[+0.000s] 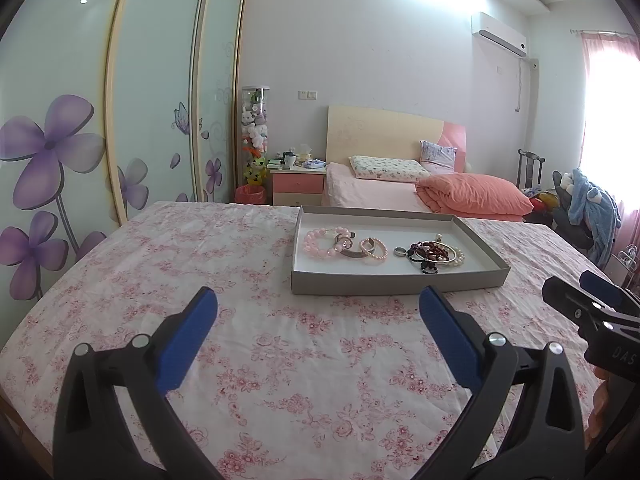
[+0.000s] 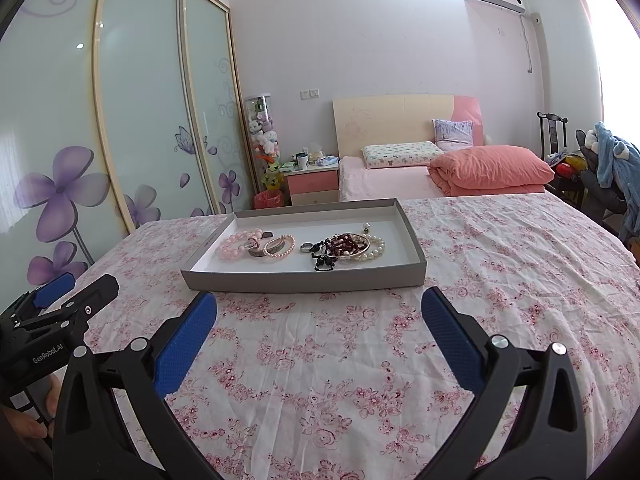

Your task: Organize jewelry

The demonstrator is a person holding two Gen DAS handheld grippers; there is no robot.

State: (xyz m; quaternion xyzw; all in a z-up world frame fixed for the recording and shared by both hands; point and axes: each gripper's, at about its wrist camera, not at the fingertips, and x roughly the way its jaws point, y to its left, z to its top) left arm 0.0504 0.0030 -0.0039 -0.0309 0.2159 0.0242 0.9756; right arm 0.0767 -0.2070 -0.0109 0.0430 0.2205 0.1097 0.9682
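Hovering low over the flowered cloth (image 1: 280, 360), the left gripper (image 1: 318, 300) and right gripper (image 2: 319, 304) both gape wide and carry nothing. Beyond them sits a shallow grey cardboard tray (image 2: 304, 281), stiff-walled with a white floor. Inside lie a pink bead bracelet (image 2: 236, 245), a small metal ring (image 2: 306, 247) and a tangle of dark beads and pearls (image 2: 348, 249). These look light, smooth and likely slippery; strung loops should flex, so pinching across a strand seems safest.
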